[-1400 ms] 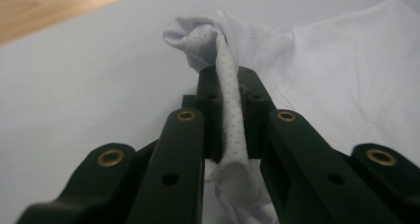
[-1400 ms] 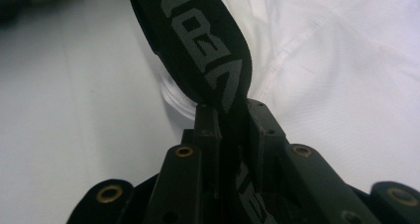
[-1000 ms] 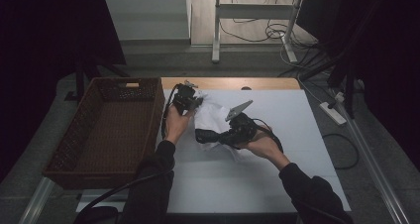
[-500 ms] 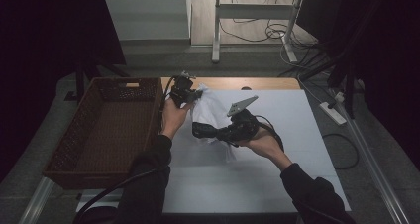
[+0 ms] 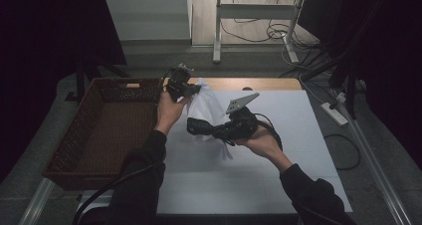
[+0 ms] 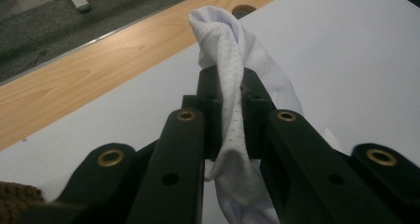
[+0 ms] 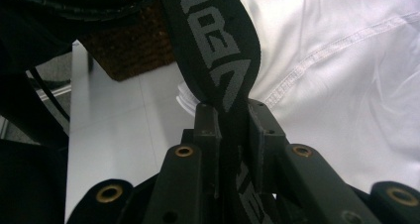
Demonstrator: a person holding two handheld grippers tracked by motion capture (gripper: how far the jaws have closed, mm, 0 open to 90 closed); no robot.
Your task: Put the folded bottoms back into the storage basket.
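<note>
Aloft over the white table (image 5: 278, 185), a white garment (image 5: 209, 110) hangs between two grippers — left gripper (image 5: 191, 89) clamps its mesh top, right gripper (image 5: 195, 127) pinches its black waistband (image 7: 218, 50) lower down, wicker basket (image 5: 99, 130) just left.

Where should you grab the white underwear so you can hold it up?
By the black waistband, coming at its edge, as the right gripper does: that band is flat, firm and thin enough to sit between the jaws. The left gripper pinches a bunched fold of the white garment, so it hangs between the two.
</note>
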